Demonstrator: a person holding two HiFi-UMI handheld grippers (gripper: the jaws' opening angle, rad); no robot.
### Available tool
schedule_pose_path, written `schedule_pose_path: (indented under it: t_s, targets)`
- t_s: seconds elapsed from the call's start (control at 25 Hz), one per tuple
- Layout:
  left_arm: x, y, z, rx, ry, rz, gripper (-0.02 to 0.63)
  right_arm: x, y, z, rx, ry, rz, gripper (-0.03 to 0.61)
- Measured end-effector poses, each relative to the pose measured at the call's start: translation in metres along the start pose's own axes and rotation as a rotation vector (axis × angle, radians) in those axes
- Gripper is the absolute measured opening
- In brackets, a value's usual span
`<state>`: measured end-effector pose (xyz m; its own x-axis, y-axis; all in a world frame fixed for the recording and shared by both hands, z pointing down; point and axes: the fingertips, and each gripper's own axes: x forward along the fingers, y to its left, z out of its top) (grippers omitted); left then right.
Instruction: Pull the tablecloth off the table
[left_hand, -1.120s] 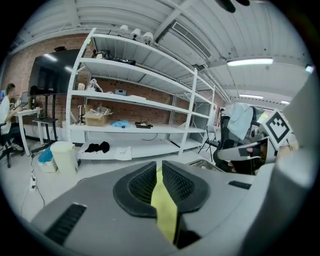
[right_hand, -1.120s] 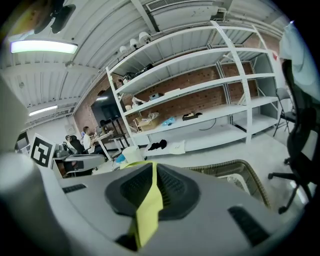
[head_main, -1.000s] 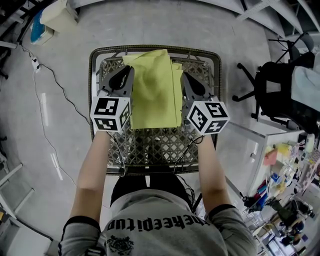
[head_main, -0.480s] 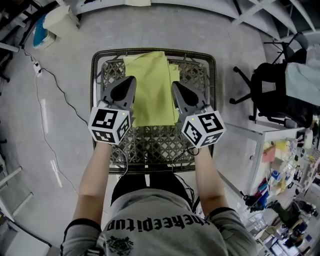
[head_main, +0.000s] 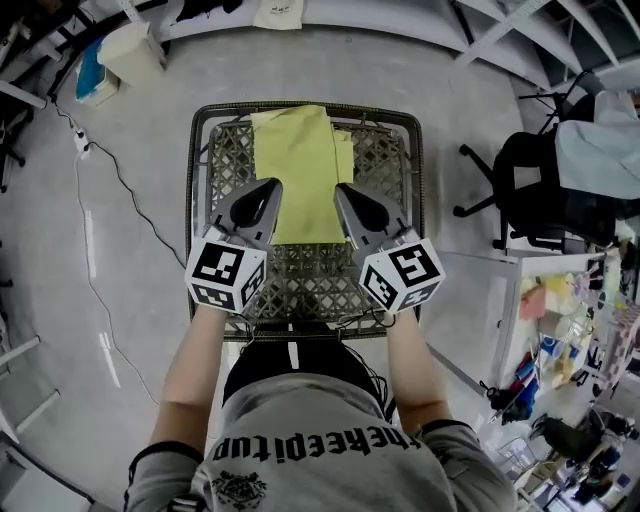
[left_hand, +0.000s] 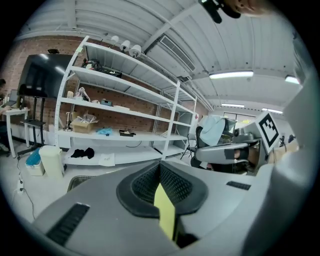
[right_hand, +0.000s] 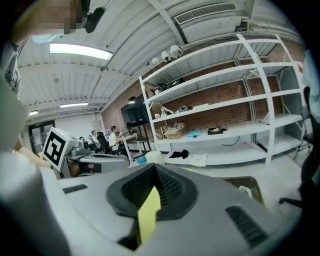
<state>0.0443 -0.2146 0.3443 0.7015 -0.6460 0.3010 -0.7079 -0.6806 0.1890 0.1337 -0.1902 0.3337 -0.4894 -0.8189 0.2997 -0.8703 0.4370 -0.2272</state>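
A yellow-green tablecloth (head_main: 296, 170) lies lengthwise over the wicker table (head_main: 391, 160), from its far edge to about its middle. My left gripper (head_main: 270, 188) is shut on the cloth's near left corner, and my right gripper (head_main: 343, 192) is shut on the near right corner. In the left gripper view a strip of tablecloth (left_hand: 165, 212) is pinched between the closed black pads. The right gripper view shows the same: a fold of tablecloth (right_hand: 148, 214) is clamped between its pads. The cloth's near edge is lifted between the two grippers.
The table stands on a grey concrete floor. A black office chair (head_main: 530, 185) and a white cabinet (head_main: 495, 300) are to the right. A cable (head_main: 110, 170) runs over the floor at the left. White shelving (left_hand: 120, 100) stands beyond the table.
Both grippers came toward each other onto the cloth's near corners and drew back toward the person. The cloth's near edge came with them and the cloth now looks narrower.
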Motion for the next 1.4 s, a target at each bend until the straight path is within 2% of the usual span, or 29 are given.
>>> schedule_pose_path:
  t_s: [0.36,0.76,1.12,1.4]
  targets:
    - [-0.035,-0.04,0.016,-0.019,-0.058,-0.048,0.015,-0.04,0.042,0.013,-0.059,-0.029,0.044,0.011]
    - [-0.063,-0.087,0.03,0.038,-0.097,-0.097,0.014,-0.079,0.076,0.019,-0.102,-0.063,0.096,0.011]
    - [-0.077,-0.118,0.033,0.05,-0.121,-0.131,0.014,-0.104,0.091,0.027,-0.114,-0.11,0.123,0.011]
    - [-0.08,-0.124,0.038,0.071,-0.135,-0.124,0.014,-0.106,0.095,0.032,-0.112,-0.14,0.16,0.011]
